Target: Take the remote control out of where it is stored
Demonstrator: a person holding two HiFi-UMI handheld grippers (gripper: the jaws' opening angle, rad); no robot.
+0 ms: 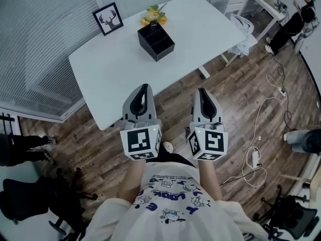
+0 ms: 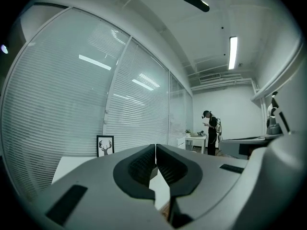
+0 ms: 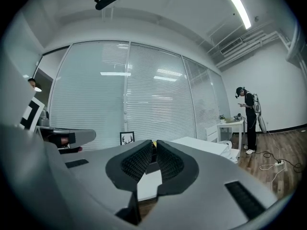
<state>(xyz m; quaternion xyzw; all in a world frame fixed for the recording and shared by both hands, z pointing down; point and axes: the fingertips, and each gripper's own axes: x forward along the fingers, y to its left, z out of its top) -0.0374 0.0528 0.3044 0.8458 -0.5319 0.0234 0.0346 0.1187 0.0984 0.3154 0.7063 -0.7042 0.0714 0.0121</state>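
Observation:
A black open-top organiser box [image 1: 156,41] stands on the white table [image 1: 115,69], toward its far side. No remote control can be made out in it from here. My left gripper [image 1: 144,87] hangs over the table's near edge, shut and empty. My right gripper [image 1: 201,91] is level with it to the right, over the wooden floor just off the table's edge, also shut with nothing held. In the left gripper view the jaws [image 2: 156,147] meet at their tips. In the right gripper view the jaws [image 3: 154,143] are together, with the box dark behind them.
A framed deer picture [image 1: 108,18] and yellow flowers [image 1: 154,15] stand at the table's far edge. A white chair [image 1: 241,31] is at the table's right end. A person [image 1: 293,21] stands at far right. Cables [image 1: 266,109] trail on the floor; black office chairs [image 1: 30,195] at lower left.

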